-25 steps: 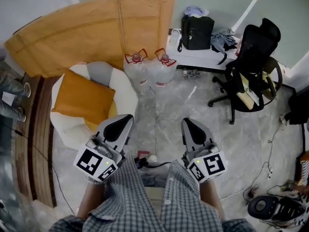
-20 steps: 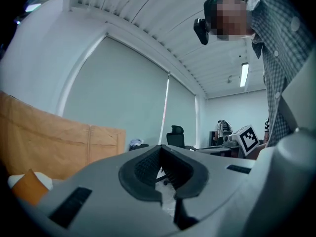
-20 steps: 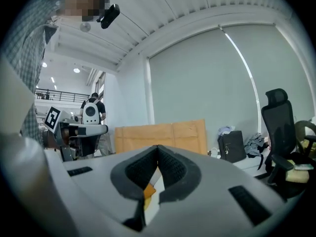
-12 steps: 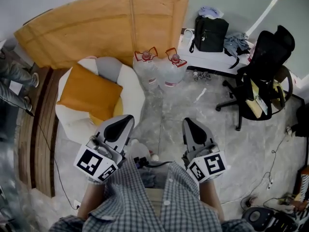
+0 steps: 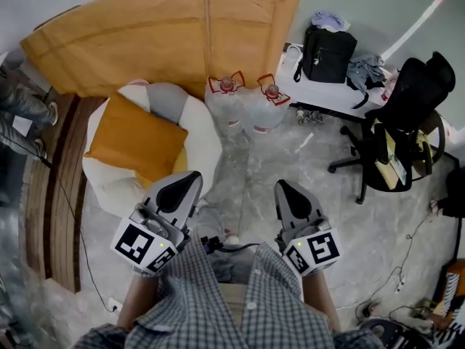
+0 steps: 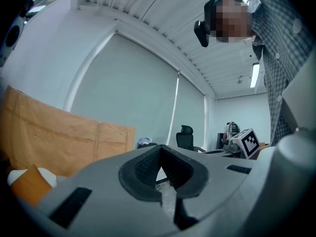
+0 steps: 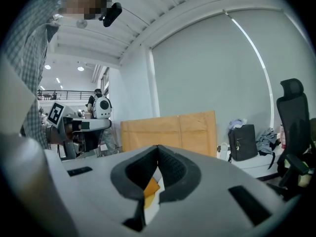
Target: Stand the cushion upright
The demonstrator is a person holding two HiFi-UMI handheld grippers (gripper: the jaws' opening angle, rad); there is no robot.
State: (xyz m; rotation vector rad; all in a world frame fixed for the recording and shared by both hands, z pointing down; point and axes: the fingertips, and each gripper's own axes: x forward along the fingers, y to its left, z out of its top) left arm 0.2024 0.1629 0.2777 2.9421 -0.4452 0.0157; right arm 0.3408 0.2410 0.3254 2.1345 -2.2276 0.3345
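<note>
An orange cushion (image 5: 136,138) lies flat on a round white seat (image 5: 204,145) at the left of the head view, with a grey cushion (image 5: 166,100) behind it. Its corner shows low at the left in the left gripper view as the cushion (image 6: 30,189), and through the right jaws as the cushion (image 7: 149,186). My left gripper (image 5: 183,183) is shut and empty, held above the seat's near edge. My right gripper (image 5: 285,190) is shut and empty too, over the marble floor to the right of the seat.
A big cardboard sheet (image 5: 167,31) leans behind the seat. Two water bottles (image 5: 245,107) stand beside it. A black bag (image 5: 328,54) sits on a low white platform, and a black office chair (image 5: 405,122) stands at the right. A wooden strip (image 5: 57,195) borders the floor at the left.
The whole scene has slid down and toward me in the head view: the seat and cushion are closer under both grippers. Both grippers stay shut.
</note>
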